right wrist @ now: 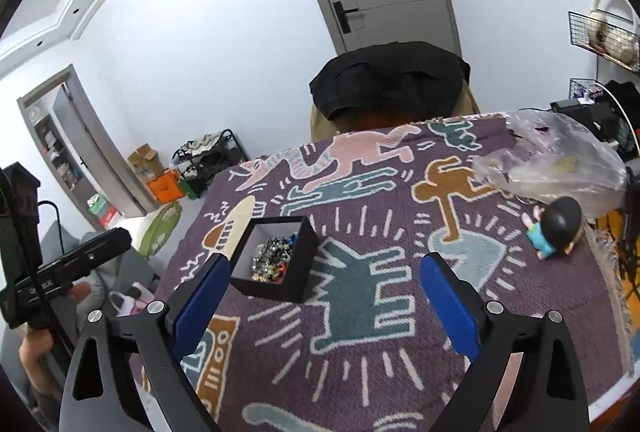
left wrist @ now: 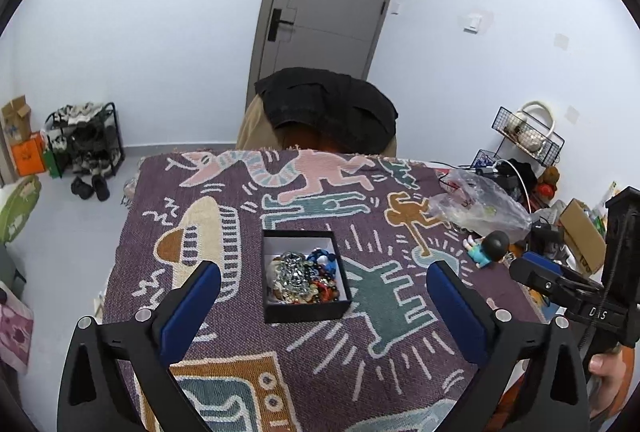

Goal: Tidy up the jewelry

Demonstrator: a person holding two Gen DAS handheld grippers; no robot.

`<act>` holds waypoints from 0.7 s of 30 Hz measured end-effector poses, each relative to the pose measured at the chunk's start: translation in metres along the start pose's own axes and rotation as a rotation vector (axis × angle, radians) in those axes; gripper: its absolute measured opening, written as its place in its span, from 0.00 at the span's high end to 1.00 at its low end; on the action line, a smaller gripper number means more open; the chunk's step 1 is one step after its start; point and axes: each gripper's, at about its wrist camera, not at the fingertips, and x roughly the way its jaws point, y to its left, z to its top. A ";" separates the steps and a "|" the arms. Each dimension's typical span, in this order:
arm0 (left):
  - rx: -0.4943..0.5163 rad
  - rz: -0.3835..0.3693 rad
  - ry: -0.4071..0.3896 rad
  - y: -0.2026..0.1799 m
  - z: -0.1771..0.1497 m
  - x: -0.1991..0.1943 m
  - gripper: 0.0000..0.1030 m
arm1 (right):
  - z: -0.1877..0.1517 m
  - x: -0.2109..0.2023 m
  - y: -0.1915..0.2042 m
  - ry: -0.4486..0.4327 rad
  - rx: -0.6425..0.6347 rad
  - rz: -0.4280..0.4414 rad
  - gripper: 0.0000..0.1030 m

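A small black box [left wrist: 306,306] with a white lining stands on the patterned purple cloth [left wrist: 256,332]. It holds a heap of jewelry [left wrist: 302,276]: silvery pieces, blue beads, red and gold bits. My left gripper [left wrist: 323,278] hovers above the cloth, open, with the box seen between its blue pads and nothing touched. In the right wrist view the same box [right wrist: 276,258] sits just right of the left pad, jewelry [right wrist: 272,258] showing inside. My right gripper [right wrist: 324,274] is open and holds nothing.
A clear plastic bag [left wrist: 478,206] lies at the cloth's far right, and a small dark-haired doll [left wrist: 486,248] lies near it. A chair with dark clothing [left wrist: 328,108] stands behind the table. Clutter, a wire rack [left wrist: 528,134] and cables fill the right side.
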 end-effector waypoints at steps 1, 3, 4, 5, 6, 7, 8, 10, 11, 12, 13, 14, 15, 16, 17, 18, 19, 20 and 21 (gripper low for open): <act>0.000 0.000 -0.008 -0.002 -0.002 -0.004 0.00 | -0.002 -0.003 -0.001 -0.001 0.000 -0.002 0.07; 0.004 0.001 -0.023 -0.006 -0.006 -0.013 0.00 | -0.007 -0.011 -0.001 -0.007 -0.009 -0.009 0.07; 0.006 0.006 -0.027 -0.008 -0.007 -0.016 0.00 | -0.009 -0.014 0.000 -0.009 -0.016 -0.011 0.07; 0.010 0.011 -0.032 -0.010 -0.009 -0.019 0.00 | -0.011 -0.018 -0.001 -0.010 -0.021 -0.011 0.07; 0.018 0.017 -0.036 -0.012 -0.012 -0.023 0.00 | -0.013 -0.021 -0.001 -0.009 -0.023 -0.011 0.07; 0.024 0.020 -0.038 -0.014 -0.013 -0.026 0.00 | -0.014 -0.024 -0.001 -0.009 -0.024 -0.012 0.07; 0.031 0.022 -0.044 -0.016 -0.017 -0.030 0.00 | -0.017 -0.028 -0.001 -0.010 -0.023 -0.013 0.07; 0.035 0.028 -0.056 -0.018 -0.023 -0.036 0.00 | -0.020 -0.031 0.000 -0.010 -0.020 -0.015 0.07; 0.035 0.032 -0.060 -0.019 -0.026 -0.038 0.00 | -0.023 -0.033 0.000 -0.008 -0.016 -0.017 0.07; 0.035 0.031 -0.064 -0.019 -0.031 -0.042 0.00 | -0.025 -0.034 0.000 -0.005 -0.012 -0.018 0.07; 0.036 0.031 -0.068 -0.019 -0.034 -0.044 0.00 | -0.028 -0.034 0.000 0.000 -0.008 -0.020 0.07; 0.039 0.034 -0.071 -0.020 -0.038 -0.046 0.00 | -0.032 -0.035 0.000 0.005 -0.002 -0.026 0.07; 0.042 0.040 -0.074 -0.020 -0.041 -0.048 0.00 | -0.034 -0.036 0.000 0.007 -0.002 -0.031 0.07; 0.048 0.058 -0.083 -0.021 -0.046 -0.052 0.00 | -0.037 -0.038 0.001 0.006 -0.007 -0.034 0.07; 0.055 0.071 -0.096 -0.021 -0.050 -0.056 0.00 | -0.041 -0.040 0.001 0.004 -0.017 -0.035 0.07; 0.060 0.073 -0.107 -0.022 -0.054 -0.059 0.00 | -0.044 -0.042 0.002 0.005 -0.025 -0.034 0.07; 0.060 0.069 -0.109 -0.023 -0.057 -0.061 0.00 | -0.047 -0.043 0.001 0.007 -0.032 -0.031 0.07; 0.055 0.062 -0.108 -0.023 -0.061 -0.063 0.00 | -0.052 -0.046 0.000 0.011 -0.037 -0.028 0.07; 0.053 0.061 -0.108 -0.023 -0.064 -0.064 0.00 | -0.054 -0.047 0.000 0.013 -0.037 -0.028 0.07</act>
